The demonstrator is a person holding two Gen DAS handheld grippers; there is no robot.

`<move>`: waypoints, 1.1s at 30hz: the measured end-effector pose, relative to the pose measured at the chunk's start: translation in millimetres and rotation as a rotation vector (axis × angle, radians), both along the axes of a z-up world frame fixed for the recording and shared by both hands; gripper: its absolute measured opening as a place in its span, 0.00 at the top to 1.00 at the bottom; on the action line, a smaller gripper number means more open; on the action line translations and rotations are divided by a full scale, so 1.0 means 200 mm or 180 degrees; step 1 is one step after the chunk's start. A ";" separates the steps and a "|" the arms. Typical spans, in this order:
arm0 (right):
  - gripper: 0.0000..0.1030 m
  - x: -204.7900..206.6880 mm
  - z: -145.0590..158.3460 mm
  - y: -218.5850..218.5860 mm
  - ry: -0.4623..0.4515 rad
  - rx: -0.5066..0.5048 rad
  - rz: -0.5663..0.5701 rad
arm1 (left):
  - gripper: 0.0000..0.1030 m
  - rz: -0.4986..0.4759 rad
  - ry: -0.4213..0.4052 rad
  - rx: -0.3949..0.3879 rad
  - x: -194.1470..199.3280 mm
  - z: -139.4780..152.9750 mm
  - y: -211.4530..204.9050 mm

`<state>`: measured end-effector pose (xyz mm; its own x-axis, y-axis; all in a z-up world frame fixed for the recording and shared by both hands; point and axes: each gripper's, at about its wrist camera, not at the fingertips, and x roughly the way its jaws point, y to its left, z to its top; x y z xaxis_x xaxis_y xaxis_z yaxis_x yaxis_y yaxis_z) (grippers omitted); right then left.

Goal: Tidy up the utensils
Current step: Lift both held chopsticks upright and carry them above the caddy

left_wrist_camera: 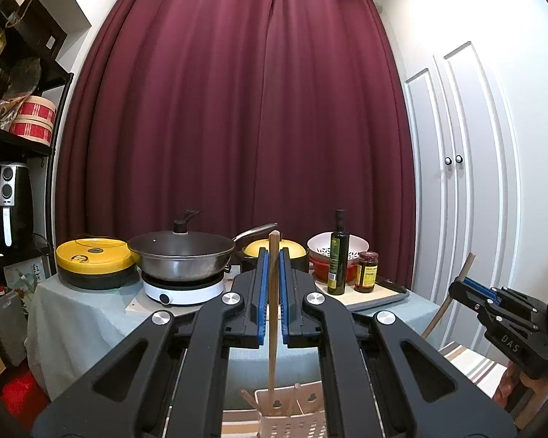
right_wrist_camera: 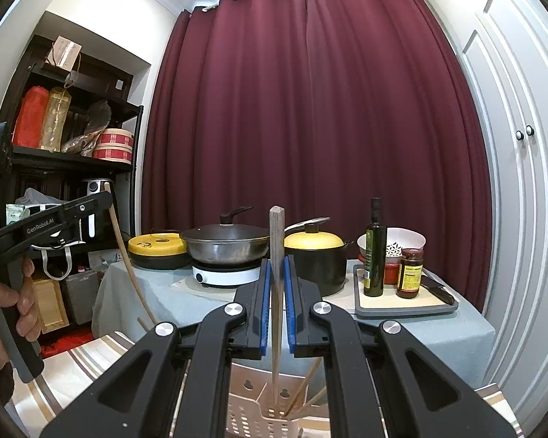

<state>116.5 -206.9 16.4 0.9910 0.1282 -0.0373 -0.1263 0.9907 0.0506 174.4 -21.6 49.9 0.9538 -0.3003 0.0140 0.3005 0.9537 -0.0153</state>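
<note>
Above one white utensil holder (right_wrist_camera: 263,416), two grippers, left gripper (left_wrist_camera: 273,255) and right gripper (right_wrist_camera: 277,264), each clenching one chopstick (left_wrist_camera: 273,314).

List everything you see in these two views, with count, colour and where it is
chopsticks: two held, tan, one upright in each gripper above the holder; more already in it
utensil holder: one, cream, perforated, below the grippers
wok: one, steel, dark lid, on white cooker
pot: one, black, yellow lid, table
oil bottle: one, dark green, tray
sauce jar: one, red, tray
curtain: maroon, behind
left gripper: black, blue pads
right gripper: same
</note>
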 end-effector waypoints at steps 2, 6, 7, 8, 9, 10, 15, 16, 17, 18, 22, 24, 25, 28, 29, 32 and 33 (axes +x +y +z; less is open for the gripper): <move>0.92 0.03 -0.01 0.00 0.0013 0.0000 0.0000 | 0.94 -0.0007 0.0004 -0.0018 0.03 -0.01 -0.01; 0.92 0.07 -0.04 0.01 0.0060 -0.0008 -0.0005 | 0.94 0.0014 -0.0029 0.0016 0.07 -0.04 -0.03; 0.92 0.08 -0.05 0.01 0.0070 -0.0005 -0.0004 | 0.94 0.0015 -0.0035 0.0021 0.08 -0.05 -0.04; 0.93 0.09 -0.06 0.01 0.0090 0.0000 -0.0003 | 0.94 0.0013 -0.0025 0.0029 0.09 -0.06 -0.04; 0.93 0.10 -0.07 0.01 0.0107 0.0005 0.0002 | 0.94 0.0016 -0.0016 0.0029 0.10 -0.07 -0.04; 0.93 0.12 -0.08 0.01 0.0131 0.0007 0.0003 | 0.94 0.0016 0.0004 0.0021 0.12 -0.09 -0.04; 0.93 0.17 -0.13 0.01 0.0225 0.0017 0.0012 | 0.94 0.0024 0.0110 0.0004 0.18 -0.15 -0.03; 0.93 0.18 -0.14 0.01 0.0238 0.0031 0.0016 | 0.94 0.0024 0.0129 0.0006 0.19 -0.16 -0.03; 0.93 0.19 -0.14 0.00 0.0248 0.0044 0.0019 | 0.94 0.0025 0.0148 0.0004 0.19 -0.17 -0.03; 0.93 0.19 -0.14 0.00 0.0250 0.0045 0.0014 | 0.94 0.0030 0.0165 0.0000 0.20 -0.18 -0.03; 0.93 0.21 -0.13 0.01 0.0214 0.0042 0.0030 | 0.94 0.0036 0.0175 -0.0006 0.22 -0.20 -0.02; 0.93 0.22 -0.12 0.01 0.0193 0.0038 0.0035 | 0.94 0.0028 0.0187 -0.0002 0.23 -0.20 -0.02; 0.93 0.24 -0.12 0.01 0.0179 0.0040 0.0036 | 0.94 0.0028 0.0195 0.0000 0.24 -0.20 -0.02; 0.93 0.26 -0.10 0.02 0.0130 0.0043 0.0047 | 0.94 0.0030 0.0214 0.0003 0.25 -0.21 -0.02; 0.93 0.27 -0.10 0.02 0.0116 0.0046 0.0053 | 0.94 0.0033 0.0218 0.0001 0.25 -0.22 -0.02; 0.93 0.29 -0.07 0.03 0.0050 0.0041 0.0065 | 0.94 0.0032 0.0235 -0.0004 0.26 -0.23 -0.01; 0.93 0.29 -0.05 0.03 0.0009 0.0029 0.0061 | 0.94 0.0032 0.0237 0.0001 0.26 -0.23 -0.01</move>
<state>174.9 -200.6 5.6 0.9883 0.1477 -0.0389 -0.1452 0.9876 0.0600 226.9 -24.1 3.9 0.9551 -0.2906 -0.0573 0.2888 0.9567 -0.0370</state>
